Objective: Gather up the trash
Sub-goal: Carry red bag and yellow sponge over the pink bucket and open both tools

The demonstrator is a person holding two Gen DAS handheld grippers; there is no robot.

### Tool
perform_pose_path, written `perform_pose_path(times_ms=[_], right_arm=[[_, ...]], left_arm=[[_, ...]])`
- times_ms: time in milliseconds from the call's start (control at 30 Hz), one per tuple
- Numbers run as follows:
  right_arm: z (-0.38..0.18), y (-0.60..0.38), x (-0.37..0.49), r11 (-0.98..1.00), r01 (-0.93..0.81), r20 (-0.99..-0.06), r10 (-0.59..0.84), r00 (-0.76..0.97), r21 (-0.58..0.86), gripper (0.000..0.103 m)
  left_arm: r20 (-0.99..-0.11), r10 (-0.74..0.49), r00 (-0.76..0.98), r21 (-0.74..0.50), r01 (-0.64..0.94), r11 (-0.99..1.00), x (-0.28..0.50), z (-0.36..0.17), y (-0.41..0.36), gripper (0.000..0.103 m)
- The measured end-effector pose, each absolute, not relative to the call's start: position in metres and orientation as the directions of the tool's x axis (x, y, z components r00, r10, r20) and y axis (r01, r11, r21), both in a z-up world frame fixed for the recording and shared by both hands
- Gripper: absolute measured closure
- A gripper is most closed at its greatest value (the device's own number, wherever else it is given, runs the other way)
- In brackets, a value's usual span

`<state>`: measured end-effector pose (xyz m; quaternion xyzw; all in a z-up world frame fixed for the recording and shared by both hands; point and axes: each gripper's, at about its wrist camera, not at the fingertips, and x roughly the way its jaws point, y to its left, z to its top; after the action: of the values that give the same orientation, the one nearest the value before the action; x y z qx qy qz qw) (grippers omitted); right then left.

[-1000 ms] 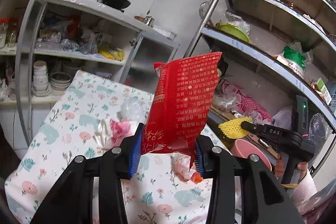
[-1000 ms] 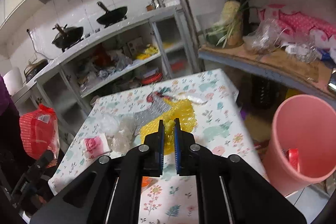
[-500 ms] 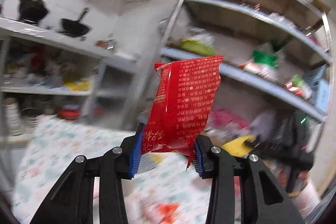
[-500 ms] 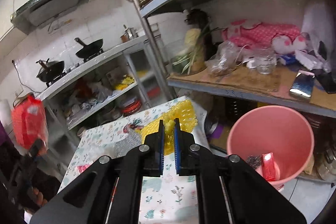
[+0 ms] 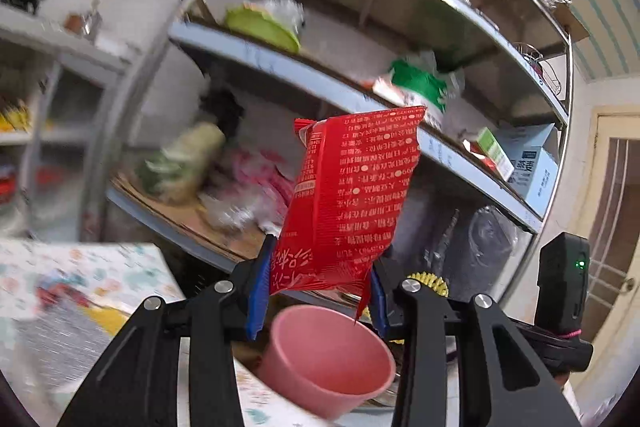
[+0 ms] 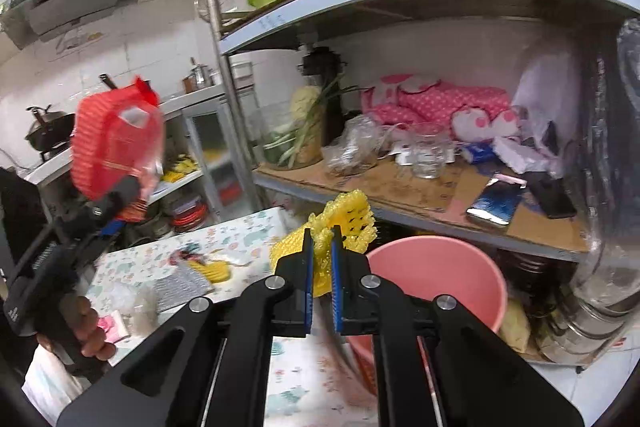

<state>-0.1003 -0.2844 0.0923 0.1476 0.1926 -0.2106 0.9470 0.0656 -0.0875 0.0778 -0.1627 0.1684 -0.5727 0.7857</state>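
Right then, both grippers hung above the pink bucket (image 6: 436, 275). Left gripper (image 5: 316, 291) pinched the red wrapper (image 5: 348, 199); right gripper (image 6: 320, 267), nearer the rim, clamped yellow foam netting (image 6: 344, 219).

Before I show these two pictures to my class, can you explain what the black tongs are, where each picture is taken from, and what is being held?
There is no robot here. A person carries a hand-held gripper in each hand, and a wide-angle camera on each one looks forward along its two fingers.

The left camera shows the left hand-held gripper shut on a red snack wrapper, above a pink bin.

The right camera shows the right hand-held gripper shut on a piece of yellow foam netting, beside the same bin. At its left you can see the other gripper and the person's hand.

More scraps lie on the flowered tablecloth. Shelves of kitchen goods stand behind.
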Motion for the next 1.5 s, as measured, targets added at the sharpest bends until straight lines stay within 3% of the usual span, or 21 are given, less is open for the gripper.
perform_pose_path(times_ms=[433, 700, 1000, 1167, 1500], right_arm=[[0.058, -0.344, -0.104, 0.799, 0.543, -0.522, -0.358, 0.774, 0.258, 0.095], [0.032, -0.371, -0.095, 0.754, 0.582, -0.584, -0.336, 0.739, 0.304, 0.095], [-0.010, -0.398, -0.092, 0.682, 0.640, -0.666, -0.298, 0.684, 0.353, 0.095], [-0.037, -0.414, -0.092, 0.614, 0.695, -0.708, -0.295, 0.642, 0.375, 0.095], [-0.061, -0.416, -0.089, 0.582, 0.723, -0.711, -0.322, 0.625, 0.372, 0.095]], left_arm=[[-0.176, -0.977, 0.122, -0.506, 0.840, 0.196, 0.055, 0.043, -0.172, 0.063], [-0.289, -0.957, 0.038, -0.533, 0.824, 0.194, 0.053, 0.012, -0.215, 0.063], [-0.482, -0.876, -0.025, -0.495, 0.833, 0.248, 0.040, -0.031, -0.259, 0.062], [-0.505, -0.859, -0.079, -0.512, 0.829, 0.225, 0.034, -0.044, -0.267, 0.062], [-0.637, -0.770, -0.017, -0.415, 0.850, 0.325, 0.030, -0.061, -0.282, 0.062]])
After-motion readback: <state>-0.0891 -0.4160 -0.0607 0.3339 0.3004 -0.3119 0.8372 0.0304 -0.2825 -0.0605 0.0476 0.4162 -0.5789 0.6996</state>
